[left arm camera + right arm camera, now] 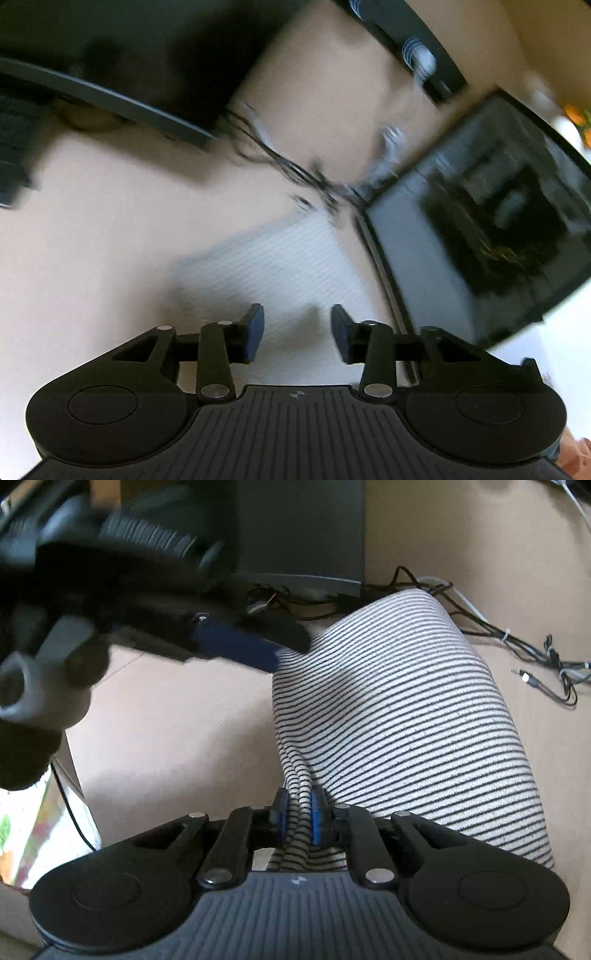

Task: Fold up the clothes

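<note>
2 wrist views, contents listed from largest item down.

1. Tan tabletop [461, 546]: fills the background of both views; bears every item below.

2. Striped garment [399, 709]: white cloth with thin dark stripes; lies on the tabletop as a long folded band running from the near edge of the right view up toward the dark box; its near end is gathered into pleats and lifted; in the left view it appears blurred and pale [280, 266], just ahead of the left tool.

3. Dark box [299, 528]: stands at the far side of the table, just beyond the garment's far end.

4. Dark screen [487, 229]: flat, glossy, tilted in the left view; lies beside the garment; heavily blurred.

5. Right gripper [300, 821]: blue pads pressed tight on the bunched near end of the striped garment; cloth fills the narrow gap between them.

6. Left gripper [297, 332]: jaws parted, nothing between the blue pads; cloth visible below the gap, apart from the pads; seen also blurred in the right view [236, 646], at the garment's far left corner.

7. Cable bundle [535, 657]: black and white leads, tied in places, with 1 loose audio plug [524, 675] lying near it.
</note>
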Demonstrator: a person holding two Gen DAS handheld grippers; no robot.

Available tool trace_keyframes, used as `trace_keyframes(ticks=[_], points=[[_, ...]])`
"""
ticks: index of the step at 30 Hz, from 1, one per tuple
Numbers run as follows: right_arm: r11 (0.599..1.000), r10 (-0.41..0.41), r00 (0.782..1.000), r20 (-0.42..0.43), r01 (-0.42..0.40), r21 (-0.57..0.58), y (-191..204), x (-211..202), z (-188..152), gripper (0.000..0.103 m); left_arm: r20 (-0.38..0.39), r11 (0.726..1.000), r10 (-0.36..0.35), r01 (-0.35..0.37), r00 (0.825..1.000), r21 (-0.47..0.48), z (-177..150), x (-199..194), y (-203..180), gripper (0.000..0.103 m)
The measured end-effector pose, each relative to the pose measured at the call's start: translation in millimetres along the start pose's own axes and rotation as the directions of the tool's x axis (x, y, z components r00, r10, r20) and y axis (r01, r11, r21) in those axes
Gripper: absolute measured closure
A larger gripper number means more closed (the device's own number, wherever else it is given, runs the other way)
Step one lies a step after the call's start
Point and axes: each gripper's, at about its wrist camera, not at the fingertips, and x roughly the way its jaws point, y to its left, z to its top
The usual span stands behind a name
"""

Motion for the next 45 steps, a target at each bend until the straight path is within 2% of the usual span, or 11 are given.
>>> trace_keyframes(ticks=[7, 9, 10, 15, 19, 22, 26, 30, 34, 40, 45], points=[[0.997, -0.002, 1.000, 0.032, 0.000, 0.073, -17.5, -26.3, 3.1, 0.084, -0.070, 0.998, 0.048, -0.045, 0.996, 0.044, -14.7, 29.0, -1.6, 0.057], [0.988, 0.036, 0.998, 0.045, -0.042, 0.150, -37.2, -46.4, 5.9, 0.046, -0.066, 0.996, 0.055, -0.050, 0.996, 0.068, -17.7, 29.2, -4.9, 0.057], [0.983, 0.032, 0.998, 0.056, -0.042, 0.178, -45.8, -56.3, 6.7, 0.037, -0.064, 0.996, 0.056, -0.051, 0.996, 0.078, -19.5, 29.2, -6.3, 0.057], [0.952, -0.055, 0.993, 0.100, 0.022, 0.304, -95.4, -86.5, 9.9, 0.029, -0.053, 0.993, 0.064, -0.058, 0.997, 0.107, -28.8, 23.2, -7.1, 0.057], [0.925, -0.117, 0.991, 0.061, 0.087, 0.369, -127.6, -50.8, 16.9, 0.022, -0.058, 0.993, 0.063, -0.056, 0.996, 0.102, -30.1, 20.4, -5.0, 0.057], [0.907, -0.070, 0.997, 0.032, 0.050, 0.417, -141.1, -17.6, 18.6, 0.007, -0.056, 0.993, 0.070, -0.064, 0.996, 0.101, -31.4, 20.1, -4.8, 0.057], [0.865, 0.077, 0.996, 0.055, -0.094, 0.493, -139.5, -13.6, 18.6, 0.019, -0.051, 0.992, 0.084, -0.079, 0.995, 0.102, -33.2, 18.6, -3.2, 0.057], [0.923, 0.091, 0.987, 0.134, -0.134, 0.359, -107.7, -45.4, 36.6, 0.046, -0.055, 0.996, 0.074, -0.070, 0.996, 0.056, -33.0, 13.0, 9.0, 0.052], [0.956, 0.000, 0.996, 0.085, -0.025, 0.294, -95.4, -38.8, 38.9, 0.047, -0.051, 0.995, 0.086, -0.083, 0.995, 0.059, -36.5, 12.2, 10.7, 0.054], [0.930, -0.141, 0.990, 0.002, 0.132, 0.343, -109.8, -13.6, 27.2, 0.036, -0.047, 0.990, 0.100, -0.094, 0.994, 0.109, -34.1, 14.8, 3.9, 0.054], [0.956, -0.210, 0.977, 0.040, 0.196, 0.217, -84.6, -23.1, 58.0, 0.030, -0.058, 0.991, 0.080, -0.073, 0.995, 0.110, -32.4, 15.4, 7.2, 0.054]])
